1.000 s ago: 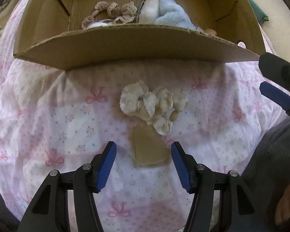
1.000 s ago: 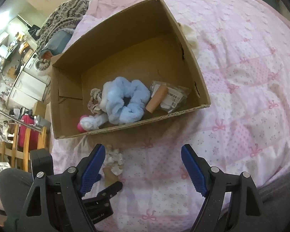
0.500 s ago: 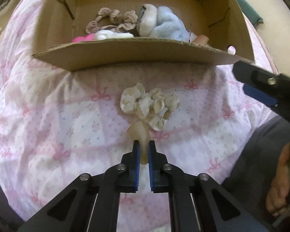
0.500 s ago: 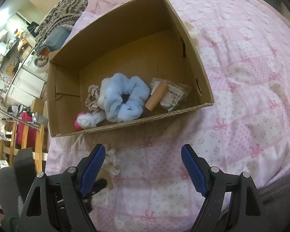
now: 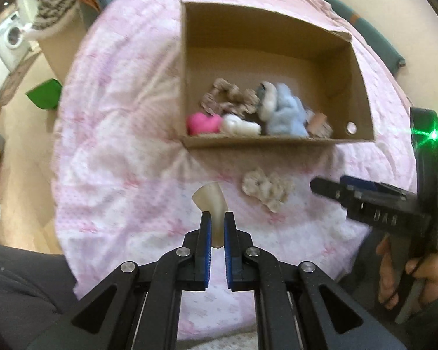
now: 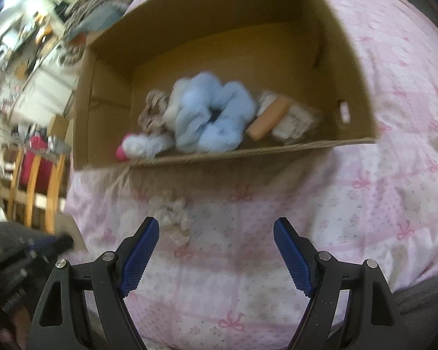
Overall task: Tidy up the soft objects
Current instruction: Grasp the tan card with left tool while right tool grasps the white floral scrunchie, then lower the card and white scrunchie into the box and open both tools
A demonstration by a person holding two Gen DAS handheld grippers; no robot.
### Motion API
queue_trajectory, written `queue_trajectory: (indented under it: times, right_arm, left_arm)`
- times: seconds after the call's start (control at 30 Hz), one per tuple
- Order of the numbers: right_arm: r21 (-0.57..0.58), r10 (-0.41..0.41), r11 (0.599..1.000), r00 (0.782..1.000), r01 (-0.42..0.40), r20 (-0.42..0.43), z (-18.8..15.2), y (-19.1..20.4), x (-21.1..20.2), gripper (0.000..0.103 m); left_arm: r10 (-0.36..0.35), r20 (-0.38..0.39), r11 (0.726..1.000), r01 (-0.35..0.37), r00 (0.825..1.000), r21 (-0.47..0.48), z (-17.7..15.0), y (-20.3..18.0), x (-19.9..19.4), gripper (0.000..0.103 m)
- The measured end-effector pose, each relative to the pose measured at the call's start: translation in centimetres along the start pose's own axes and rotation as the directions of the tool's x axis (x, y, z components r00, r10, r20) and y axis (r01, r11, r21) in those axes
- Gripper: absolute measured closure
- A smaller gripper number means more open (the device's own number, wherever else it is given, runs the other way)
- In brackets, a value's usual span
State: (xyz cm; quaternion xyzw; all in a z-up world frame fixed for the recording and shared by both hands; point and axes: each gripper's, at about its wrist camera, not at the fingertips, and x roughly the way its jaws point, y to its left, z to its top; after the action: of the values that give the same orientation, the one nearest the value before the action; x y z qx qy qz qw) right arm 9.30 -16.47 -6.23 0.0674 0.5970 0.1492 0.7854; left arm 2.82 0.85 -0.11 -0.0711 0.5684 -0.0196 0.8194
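My left gripper (image 5: pixel 217 218) is shut on a small beige soft pad (image 5: pixel 211 201) and holds it lifted above the pink bedspread. A cream scrunchie (image 5: pixel 265 189) lies on the bedspread in front of the cardboard box (image 5: pixel 277 141); it also shows in the right wrist view (image 6: pixel 172 215). The box (image 6: pixel 248 151) holds a blue scrunchie (image 6: pixel 213 119), a brown scrunchie (image 5: pixel 227 99), a pink item (image 5: pixel 203 122), a white item (image 5: pixel 239 125) and a packet (image 6: pixel 289 119). My right gripper (image 6: pixel 216 242) is open and empty, just right of the cream scrunchie.
The pink quilt (image 6: pixel 365 218) covers the bed. A green item (image 5: pixel 43 96) and furniture stand left of the bed. Wooden chairs (image 6: pixel 35 186) stand at the left in the right wrist view. A person's hand (image 5: pixel 408 274) holds the right gripper.
My left gripper closed on the beige pad and lifted it off the bedspread, pulling back from the box. My right gripper stayed open and moved toward the cream scrunchie.
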Motion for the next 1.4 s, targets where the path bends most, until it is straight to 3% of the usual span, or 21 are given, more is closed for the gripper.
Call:
queue_trajectory:
  times: [0.17,0.33,0.43,0.47,0.7,0.83,1.1,1.4]
  right_arm:
    - [-0.072,-0.01,0.997,0.997,0.005,-0.078,0.0,2.5,2.1,0.017]
    - [-0.058,-0.003,0.998,0.991,-0.004,-0.131,0.5,4.2,4.6,0.023]
    - [-0.075,-0.027,0.997,0.987,0.015,-0.158,0.8,5.1,6.0,0.039]
    - [-0.08,-0.035,0.997,0.985,0.022,-0.169,0.9,5.4,6.4,0.048]
    - [-0.126,-0.078,0.99,0.981,0.056,-0.176,0.6,5.6,7.6,0.08]
    - [-0.128,-0.017,0.992,0.983,-0.007,-0.184,-0.2,5.3,6.7,0.084]
    - [-0.108,0.086,0.989,0.988,-0.1,-0.128,-1.6,4.6,1.7,0.084]
    - [-0.082,0.212,0.975,0.977,-0.208,0.035,-0.5,3.4,-6.3,0.084]
  left_arm:
    - [-0.007,0.018,0.999,0.008,1.0,-0.05,0.1,0.4,1.2,0.096]
    - [-0.017,0.015,0.996,0.018,1.0,-0.092,0.3,1.3,2.0,0.096]
    - [-0.025,0.001,0.993,0.025,1.0,-0.115,0.4,1.8,2.3,0.096]
    - [-0.029,-0.001,0.992,0.029,1.0,-0.12,0.4,1.8,2.3,0.096]
    - [-0.04,-0.003,0.992,0.039,0.999,-0.121,0.5,1.6,2.5,0.096]
    - [-0.061,0.005,0.989,0.061,0.998,-0.138,0.5,1.8,2.5,0.096]
    - [-0.021,-0.006,0.988,0.02,1.0,-0.151,0.5,2.1,3.3,0.096]
    - [0.025,0.037,0.992,-0.02,0.999,-0.126,0.5,1.6,2.9,0.096]
